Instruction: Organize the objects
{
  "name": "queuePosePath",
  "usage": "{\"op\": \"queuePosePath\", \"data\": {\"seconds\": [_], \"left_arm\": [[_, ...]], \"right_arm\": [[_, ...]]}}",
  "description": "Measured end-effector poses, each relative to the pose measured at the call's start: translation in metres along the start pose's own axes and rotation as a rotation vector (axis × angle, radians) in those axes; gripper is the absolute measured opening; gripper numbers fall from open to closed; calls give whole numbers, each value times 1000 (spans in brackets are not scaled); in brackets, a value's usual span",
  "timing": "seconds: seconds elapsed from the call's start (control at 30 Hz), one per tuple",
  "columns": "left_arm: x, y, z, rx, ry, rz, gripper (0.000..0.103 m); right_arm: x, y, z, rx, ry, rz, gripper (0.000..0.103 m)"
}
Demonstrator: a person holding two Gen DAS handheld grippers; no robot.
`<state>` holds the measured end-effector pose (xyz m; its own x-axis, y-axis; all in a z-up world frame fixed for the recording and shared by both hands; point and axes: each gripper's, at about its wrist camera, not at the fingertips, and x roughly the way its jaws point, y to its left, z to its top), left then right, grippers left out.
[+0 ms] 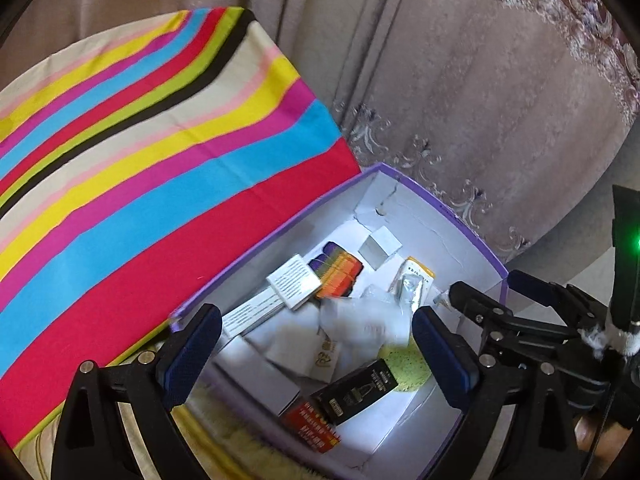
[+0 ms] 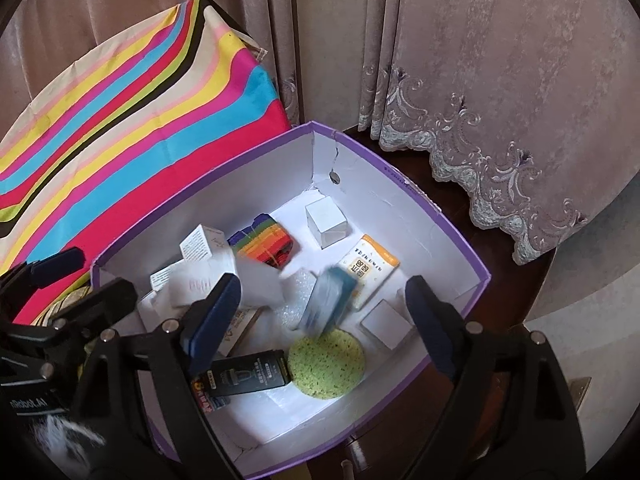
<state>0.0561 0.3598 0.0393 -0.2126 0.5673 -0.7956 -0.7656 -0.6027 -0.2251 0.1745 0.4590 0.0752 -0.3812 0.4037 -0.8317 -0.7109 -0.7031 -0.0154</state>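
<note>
Both grippers, left gripper (image 1: 316,344) and right gripper (image 2: 322,312), hover with fingers spread, empty, over the purple box (image 2: 452,224) already holding many items; sorting looks nearly done.

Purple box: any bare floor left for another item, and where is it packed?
In the purple box, bare white floor lies along the near wall, below the green sponge and black carton. A smaller patch sits at the far corner behind the white cube. The middle and left side, around the rainbow pack, are crowded.
</note>
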Motion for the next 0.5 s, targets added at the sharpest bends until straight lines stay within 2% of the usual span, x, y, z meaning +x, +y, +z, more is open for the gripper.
{"op": "queuePosePath", "data": {"seconds": [0.23, 0.27, 0.4, 0.5], "left_arm": [[-40, 9, -22, 30, -76, 63, 100], [-45, 11, -24, 28, -93, 31, 103], [-55, 19, -26, -24, -123, -17, 103], [-55, 25, -31, -59, -112, -67, 103]], "right_arm": [[-22, 9, -9, 8, -10, -32, 87], [-25, 11, -11, 4, -8, -37, 87], [-39, 15, -22, 6, 2, -66, 87], [-50, 15, -28, 27, -4, -91, 87]]}}
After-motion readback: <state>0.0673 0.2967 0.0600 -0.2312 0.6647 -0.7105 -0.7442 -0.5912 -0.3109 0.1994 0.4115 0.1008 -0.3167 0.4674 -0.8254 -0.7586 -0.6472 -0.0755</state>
